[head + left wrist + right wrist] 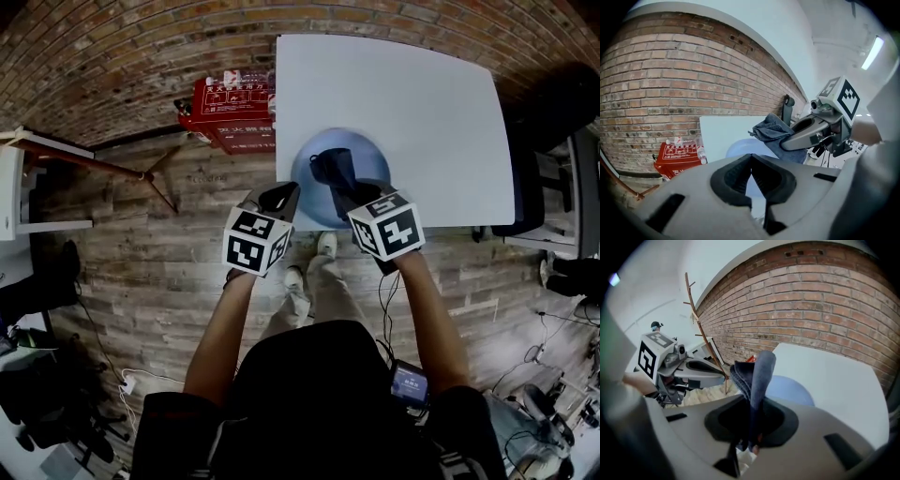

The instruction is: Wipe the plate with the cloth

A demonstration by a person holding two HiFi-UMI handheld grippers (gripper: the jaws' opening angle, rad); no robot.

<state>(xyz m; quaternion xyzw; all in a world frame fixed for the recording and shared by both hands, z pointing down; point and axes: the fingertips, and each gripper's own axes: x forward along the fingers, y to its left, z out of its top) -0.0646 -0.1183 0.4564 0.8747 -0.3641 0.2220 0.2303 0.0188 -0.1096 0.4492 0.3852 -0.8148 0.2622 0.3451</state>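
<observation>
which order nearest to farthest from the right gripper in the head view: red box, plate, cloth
1. cloth, clamped in the right gripper
2. plate, just ahead on the table
3. red box, far left, beside the table

Overhead, two low views; shared plate (307, 176)
</observation>
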